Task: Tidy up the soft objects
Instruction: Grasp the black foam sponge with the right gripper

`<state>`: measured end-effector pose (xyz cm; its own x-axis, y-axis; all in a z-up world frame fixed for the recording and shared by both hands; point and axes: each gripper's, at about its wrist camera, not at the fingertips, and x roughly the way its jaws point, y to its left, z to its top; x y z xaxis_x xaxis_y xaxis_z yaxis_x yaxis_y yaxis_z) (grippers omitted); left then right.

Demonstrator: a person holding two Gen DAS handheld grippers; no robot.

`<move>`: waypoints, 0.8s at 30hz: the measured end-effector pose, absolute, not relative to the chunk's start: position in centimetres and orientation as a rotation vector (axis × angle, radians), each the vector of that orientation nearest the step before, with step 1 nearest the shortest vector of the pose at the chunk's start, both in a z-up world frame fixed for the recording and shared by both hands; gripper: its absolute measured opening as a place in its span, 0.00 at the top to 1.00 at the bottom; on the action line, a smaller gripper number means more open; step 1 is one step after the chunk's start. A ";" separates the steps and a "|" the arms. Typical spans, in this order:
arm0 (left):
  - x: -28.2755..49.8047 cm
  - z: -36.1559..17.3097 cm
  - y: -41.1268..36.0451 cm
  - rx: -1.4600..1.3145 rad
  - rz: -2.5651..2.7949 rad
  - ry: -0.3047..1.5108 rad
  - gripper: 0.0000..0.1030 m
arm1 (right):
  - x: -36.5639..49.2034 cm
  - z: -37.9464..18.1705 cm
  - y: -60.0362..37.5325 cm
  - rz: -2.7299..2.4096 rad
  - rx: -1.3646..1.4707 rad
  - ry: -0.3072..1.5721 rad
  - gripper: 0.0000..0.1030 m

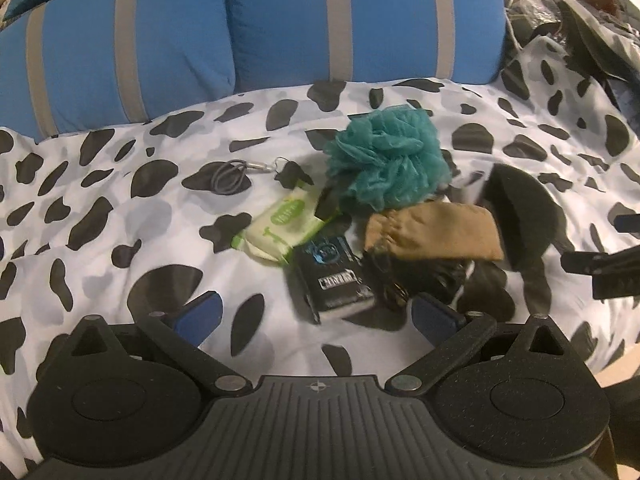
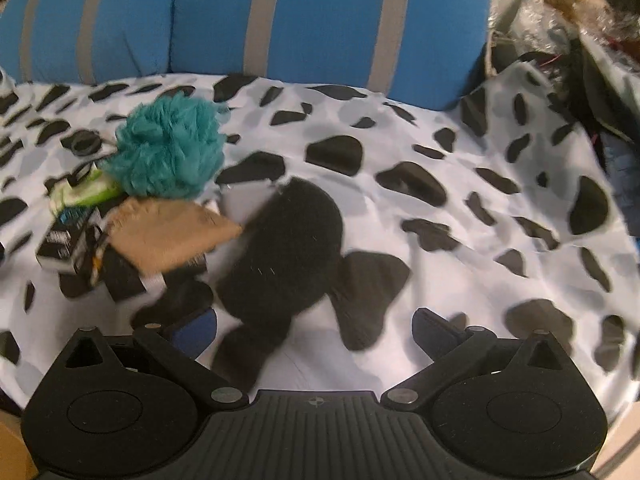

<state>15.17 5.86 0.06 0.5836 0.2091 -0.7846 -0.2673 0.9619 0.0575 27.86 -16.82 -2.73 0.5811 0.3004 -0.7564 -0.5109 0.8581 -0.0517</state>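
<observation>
Left gripper (image 1: 316, 316) and right gripper (image 2: 316, 328): both spread apart, holding nothing.
Beside teal loofah (image 1: 386, 160): tan pouch (image 1: 436, 234) touching; black furry item (image 2: 284, 256) near.

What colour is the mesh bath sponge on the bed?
The bath sponge is teal, clearest in the left wrist view.

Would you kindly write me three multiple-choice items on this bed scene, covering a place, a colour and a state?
1. Where does the tan pouch lie?
A. Just in front of the mesh bath pouf
B. On the blue pillows
C. Between a gripper's fingers

2. What colour is the pouf?
A. Pink
B. Teal
C. White

3. How is the left gripper?
A. Shut on the pouch
B. Shut on the pouf
C. Open, holding nothing

Answers: 1 A, the pouch sits beside the pouf's near edge; 2 B, its mesh is teal; 3 C, its fingers stand wide apart over the bedspread.
</observation>
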 end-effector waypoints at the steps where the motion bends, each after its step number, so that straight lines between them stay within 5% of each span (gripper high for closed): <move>1: 15.3 0.1 6.1 -0.075 0.280 0.904 0.00 | 28.4 -2.7 -16.6 0.496 -0.259 0.827 0.00; 14: 15.8 0.2 9.0 -0.164 0.253 0.914 0.00 | 34.4 -5.3 -13.2 0.479 -0.216 0.938 0.02; 24: 16.3 -0.1 8.9 -0.172 0.191 0.930 0.00 | 36.6 -7.1 -12.5 0.451 -0.177 1.028 0.27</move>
<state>16.31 8.86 -0.14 0.5833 0.0884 -0.8074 -0.2363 0.9695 -0.0645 36.56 -12.52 -7.12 0.4351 0.2784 -0.8562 -0.4418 0.8947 0.0664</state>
